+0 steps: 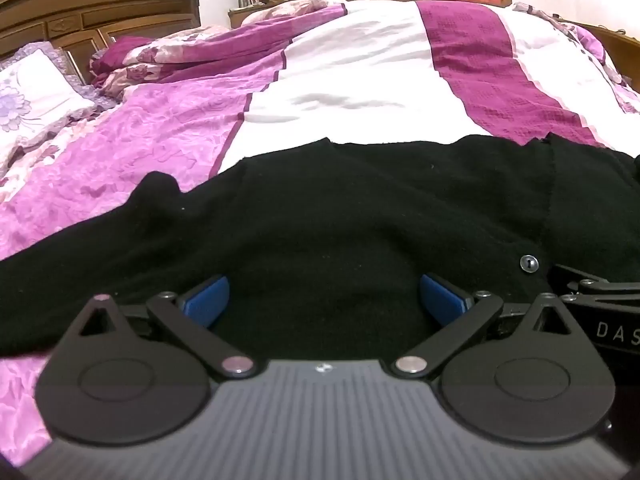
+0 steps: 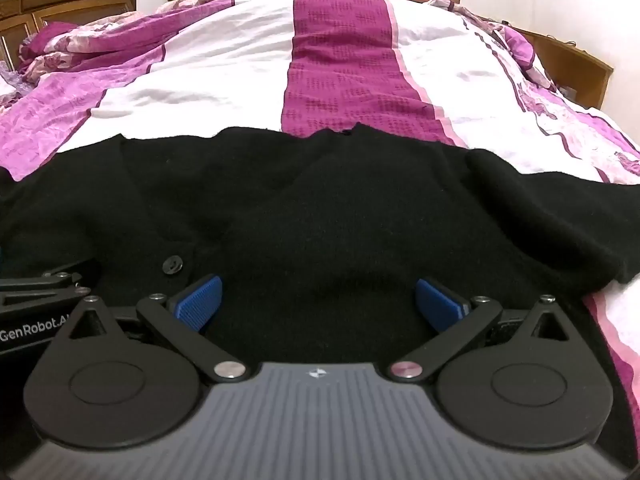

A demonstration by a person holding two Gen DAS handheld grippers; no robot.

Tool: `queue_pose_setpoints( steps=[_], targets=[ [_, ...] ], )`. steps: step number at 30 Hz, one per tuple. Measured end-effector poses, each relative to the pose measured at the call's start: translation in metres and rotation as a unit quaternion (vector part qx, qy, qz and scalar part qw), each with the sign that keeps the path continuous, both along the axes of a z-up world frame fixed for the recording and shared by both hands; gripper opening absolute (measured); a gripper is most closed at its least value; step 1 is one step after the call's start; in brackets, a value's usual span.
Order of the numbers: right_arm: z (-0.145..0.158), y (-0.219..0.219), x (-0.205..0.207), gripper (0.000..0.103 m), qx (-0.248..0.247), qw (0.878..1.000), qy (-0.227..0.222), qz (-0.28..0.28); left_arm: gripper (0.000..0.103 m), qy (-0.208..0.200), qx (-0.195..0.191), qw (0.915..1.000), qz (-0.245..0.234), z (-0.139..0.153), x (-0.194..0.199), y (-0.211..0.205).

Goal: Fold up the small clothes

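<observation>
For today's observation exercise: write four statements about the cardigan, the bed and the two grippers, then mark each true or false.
1. The black cardigan lies spread on the bedcover. True.
2. The left gripper is shut on the cardigan. False: its fingers stand apart, open.
3. A button shows on the cardigan. True.
4. The right gripper holds a folded towel. False: it is open, holding nothing.

A black cardigan [image 1: 360,208] is lying on a bedspread [image 1: 360,80] showing white, magenta and pink floral stripes.
</observation>
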State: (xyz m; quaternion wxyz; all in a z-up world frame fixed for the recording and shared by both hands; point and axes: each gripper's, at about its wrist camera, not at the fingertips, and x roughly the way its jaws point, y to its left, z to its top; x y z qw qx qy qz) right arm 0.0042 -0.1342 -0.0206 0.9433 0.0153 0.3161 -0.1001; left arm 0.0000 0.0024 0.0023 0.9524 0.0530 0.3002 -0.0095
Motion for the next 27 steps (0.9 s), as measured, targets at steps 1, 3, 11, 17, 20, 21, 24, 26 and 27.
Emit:
queue_pose_setpoints(
  steps=[1, 3, 11, 17, 20, 21, 24, 26, 27],
  targets=[
    [0.0, -0.0001, -0.0003, 0.103, -0.001, 1.0, -0.001, -0.001, 0.103, 0.0, 0.001, 1.0, 0.002, -0.001, 0.0008, -0.0014],
    [0.0005, 0.0041, 0.0003, 0.103, -0.004, 1.0, 0.0, -0.003, 0.103, 0.0, 0.002, 1.0, 0.004, -0.0008, 0.0014, -0.0022],
    [0.0012, 0.0057, 0.0, 0.103, -0.008, 1.0, 0.0, -0.008, 0.103, -0.001, 0.0, 1.0, 0.004, -0.0015, 0.0017, -0.0021],
    [0.0015, 0.0059, -0.0003, 0.103, -0.007, 1.0, 0.0, -0.008, 0.103, -0.001, -0.002, 1.0, 0.004, -0.0017, 0.002, -0.0023],
    [0.0014, 0.0057, -0.0006, 0.103, -0.007, 1.0, -0.001, -0.008, 0.103, 0.0, -0.002, 1.0, 0.004, -0.0015, 0.0017, -0.0023],
    [0.0015, 0.0058, -0.0007, 0.103, -0.007, 1.0, -0.001, -0.008, 0.103, -0.001, -0.001, 1.0, 0.004, -0.0016, 0.0018, -0.0023],
    [0.0013, 0.0055, -0.0011, 0.103, -0.006, 1.0, -0.001, -0.008, 0.103, -0.002, 0.002, 1.0, 0.004, -0.0013, 0.0016, -0.003],
    [0.0014, 0.0057, -0.0011, 0.103, -0.006, 1.0, -0.001, -0.008, 0.103, -0.002, 0.004, 1.0, 0.005, -0.001, 0.0018, -0.0039],
    [0.0017, 0.0056, -0.0014, 0.103, -0.006, 1.0, -0.001, -0.008, 0.103, -0.002, 0.004, 1.0, 0.005, -0.0009, 0.0021, -0.0041]
  ],
)
